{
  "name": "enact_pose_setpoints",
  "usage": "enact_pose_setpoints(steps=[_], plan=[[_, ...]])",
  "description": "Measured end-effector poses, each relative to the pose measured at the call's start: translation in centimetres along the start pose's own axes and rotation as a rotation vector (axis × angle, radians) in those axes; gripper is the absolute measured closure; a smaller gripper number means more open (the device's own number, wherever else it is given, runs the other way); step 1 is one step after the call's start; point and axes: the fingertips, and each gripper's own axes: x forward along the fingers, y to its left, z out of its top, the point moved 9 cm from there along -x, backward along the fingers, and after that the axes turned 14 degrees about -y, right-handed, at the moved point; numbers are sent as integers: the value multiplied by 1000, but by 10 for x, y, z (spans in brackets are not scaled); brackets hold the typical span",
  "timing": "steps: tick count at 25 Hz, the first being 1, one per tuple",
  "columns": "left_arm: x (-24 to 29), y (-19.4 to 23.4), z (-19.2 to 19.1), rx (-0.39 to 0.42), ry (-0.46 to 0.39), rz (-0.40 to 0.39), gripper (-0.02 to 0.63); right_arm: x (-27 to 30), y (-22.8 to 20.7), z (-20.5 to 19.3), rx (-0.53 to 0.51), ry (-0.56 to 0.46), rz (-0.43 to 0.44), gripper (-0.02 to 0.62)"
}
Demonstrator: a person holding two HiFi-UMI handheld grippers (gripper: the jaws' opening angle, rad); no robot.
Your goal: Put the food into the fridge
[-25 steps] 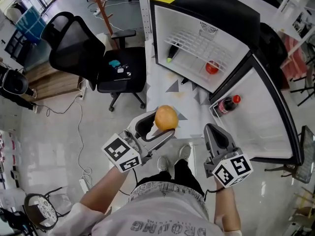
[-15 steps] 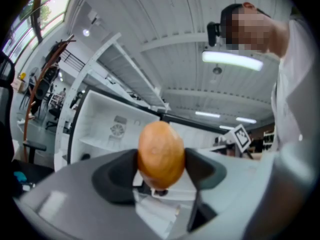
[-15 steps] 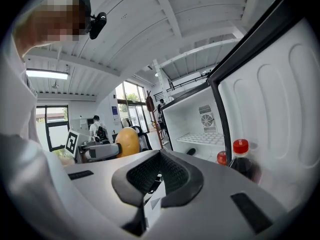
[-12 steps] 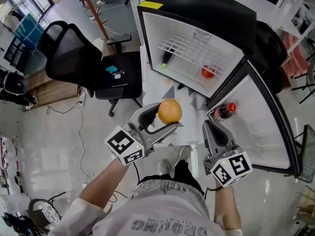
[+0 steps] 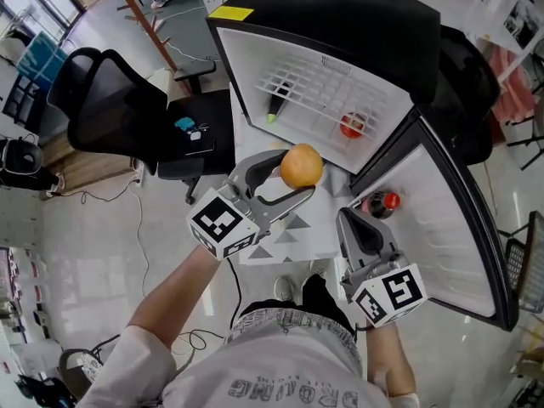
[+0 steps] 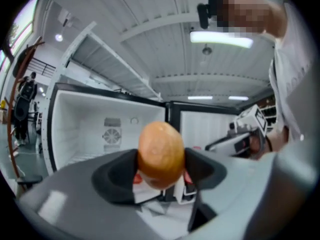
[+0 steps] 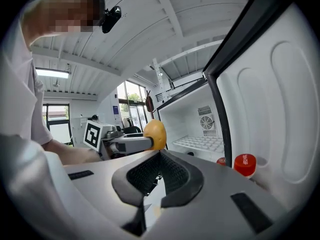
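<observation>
Sitting on fridge shelf: red item, dark bottle; chair nearby.

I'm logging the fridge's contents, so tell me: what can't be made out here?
Dark green-tipped item on the shelf: head view, too small to identify.
Red item: head view, too small to name.
Bottle in the door: right gripper view, the right gripper hides all but its cap.

Bright ceiling lamp glare; dark, warped fisheye edges.
</observation>
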Motion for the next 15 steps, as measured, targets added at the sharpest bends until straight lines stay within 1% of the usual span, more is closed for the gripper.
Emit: enact_pose_setpoints(steps=[6,10,15], plan=[[41,22,-5,86,53,-50,302,14,-9,-5,5,12,18,594],[66,35,-11,128,92,-76,302,20,-14,-7,4,14,27,594],[97,50,-16,199,125,-109,302,29,-19,-13,8,26,37,594]])
